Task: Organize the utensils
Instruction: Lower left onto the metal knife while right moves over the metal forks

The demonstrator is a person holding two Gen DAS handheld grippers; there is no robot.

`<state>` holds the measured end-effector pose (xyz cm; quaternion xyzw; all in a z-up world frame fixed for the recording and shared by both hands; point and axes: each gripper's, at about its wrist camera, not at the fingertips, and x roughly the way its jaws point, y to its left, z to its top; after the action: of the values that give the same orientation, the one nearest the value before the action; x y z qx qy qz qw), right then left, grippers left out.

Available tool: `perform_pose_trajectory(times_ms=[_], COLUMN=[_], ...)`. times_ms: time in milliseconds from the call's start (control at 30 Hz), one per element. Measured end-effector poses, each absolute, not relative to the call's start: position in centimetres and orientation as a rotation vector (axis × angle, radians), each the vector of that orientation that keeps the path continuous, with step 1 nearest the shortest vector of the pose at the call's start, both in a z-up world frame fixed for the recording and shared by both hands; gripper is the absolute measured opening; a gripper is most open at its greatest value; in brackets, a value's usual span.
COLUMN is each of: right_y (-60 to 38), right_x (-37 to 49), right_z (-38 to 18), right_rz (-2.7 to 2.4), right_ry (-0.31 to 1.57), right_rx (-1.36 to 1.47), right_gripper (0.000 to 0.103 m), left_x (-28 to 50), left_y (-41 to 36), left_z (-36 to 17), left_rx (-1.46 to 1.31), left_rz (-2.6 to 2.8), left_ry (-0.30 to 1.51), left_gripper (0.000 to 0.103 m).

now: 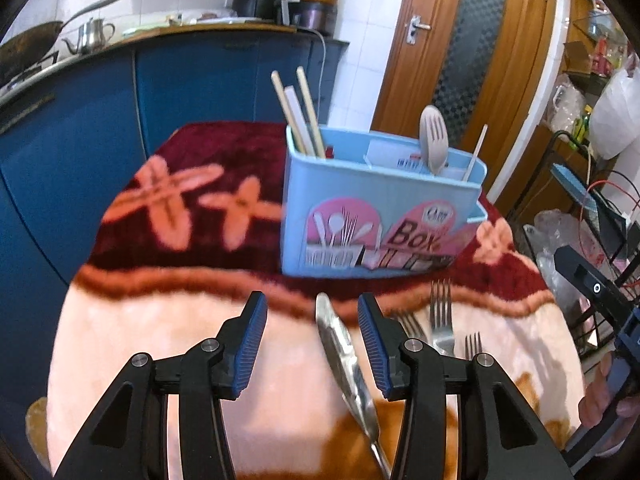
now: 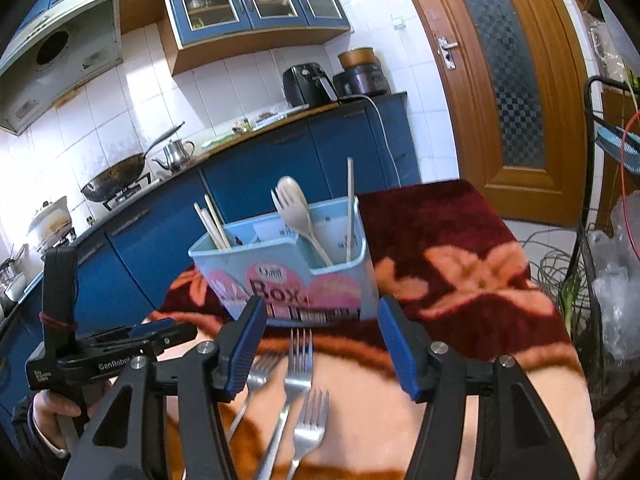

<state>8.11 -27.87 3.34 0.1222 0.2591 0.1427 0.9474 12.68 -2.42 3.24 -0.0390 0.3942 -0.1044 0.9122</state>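
Note:
A light blue utensil box (image 1: 380, 216) (image 2: 280, 276) stands on the blanket-covered table. It holds chopsticks (image 1: 300, 112) at one end and a beige slotted spoon (image 1: 434, 136) with a single chopstick (image 1: 476, 152) at the other. My left gripper (image 1: 310, 298) is open low over the cloth; a flat silver knife-like utensil (image 1: 340, 356) lies between its fingers, closer to the right one, and the pads do not press it. Three metal forks (image 2: 300, 360) (image 1: 440, 316) lie in front of the box. My right gripper (image 2: 320, 304) is open above them.
The table wears a pink and maroon flowered blanket (image 1: 180, 200). Blue kitchen cabinets (image 2: 260, 168) with a wok (image 2: 114, 178) and kettle stand behind. A wooden door (image 1: 460, 52) and a black wire rack (image 2: 592, 240) with bags and cables are on the right. A hand (image 2: 48, 412) holds the left gripper.

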Motion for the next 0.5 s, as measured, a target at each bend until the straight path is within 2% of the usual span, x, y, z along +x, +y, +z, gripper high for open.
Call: perform_pose_trajectory(times_ms=[500], right_y=[-28.5], right_x=[6.9], right_z=[0.1], right_rz=[0.236], right_ry=[0.624], right_rx=[0.272], right_gripper=[0.063], left_x=[11.9], left_y=[-3.0], left_z=[0.6], left_rx=[-0.072], left_rz=[-0.250], left_ry=[0.912], left_gripper=[0.049])
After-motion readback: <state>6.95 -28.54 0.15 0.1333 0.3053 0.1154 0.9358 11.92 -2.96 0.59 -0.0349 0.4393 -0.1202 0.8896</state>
